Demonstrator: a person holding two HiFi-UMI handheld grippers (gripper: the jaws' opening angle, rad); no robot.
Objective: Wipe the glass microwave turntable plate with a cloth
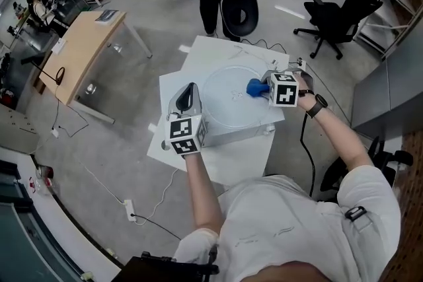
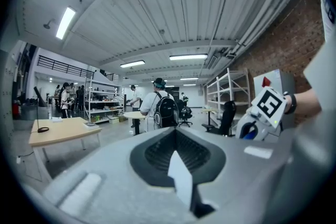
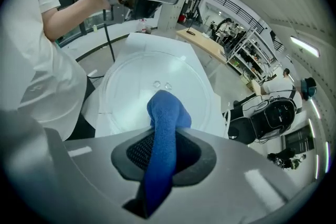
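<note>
The left tool (image 1: 189, 94), jaws pressed together, is held at the left edge of the plate (image 1: 228, 112), forearm outstretched. The right tool (image 1: 261, 88), elbow bent, clamps the blue cloth (image 1: 253, 86) over the plate's right side.

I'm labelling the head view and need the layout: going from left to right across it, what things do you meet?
wooden table → left gripper → glass turntable plate → blue cloth → right gripper → black office chair
</note>
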